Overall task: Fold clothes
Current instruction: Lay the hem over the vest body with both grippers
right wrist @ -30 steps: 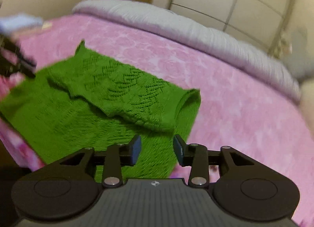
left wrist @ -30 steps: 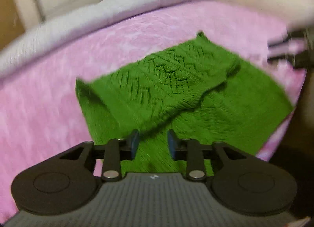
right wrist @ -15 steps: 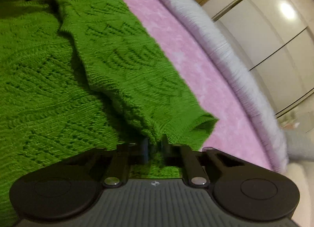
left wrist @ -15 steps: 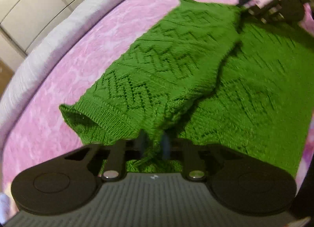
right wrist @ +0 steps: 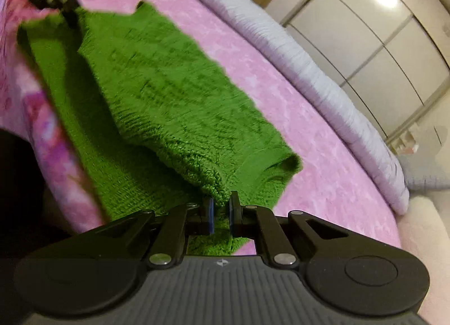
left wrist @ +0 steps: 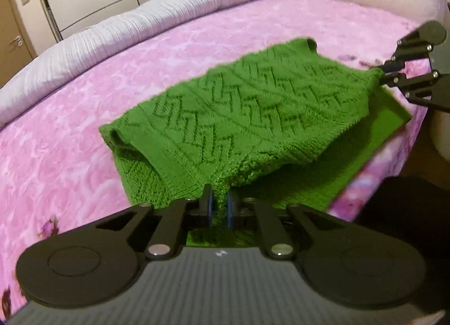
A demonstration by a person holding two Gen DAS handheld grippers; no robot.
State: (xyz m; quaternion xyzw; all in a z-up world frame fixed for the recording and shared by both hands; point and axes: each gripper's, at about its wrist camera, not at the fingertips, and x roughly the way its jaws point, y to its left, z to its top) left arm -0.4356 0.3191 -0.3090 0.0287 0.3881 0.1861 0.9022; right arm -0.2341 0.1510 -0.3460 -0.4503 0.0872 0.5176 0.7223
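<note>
Pink bedspread (left wrist: 84,116), grey duvet (left wrist: 140,24), pale wardrobe doors (right wrist: 365,29)

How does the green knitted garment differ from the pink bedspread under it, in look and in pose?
The green knitted garment has a raised zigzag knit pattern; the pink bedspread has a smooth, mottled look. The garment is partly lifted, its upper layer hanging between the left gripper and the right gripper, both shut on it; the bedspread lies flat. The garment covers only part of the bedspread. Both are soft textiles.
</note>
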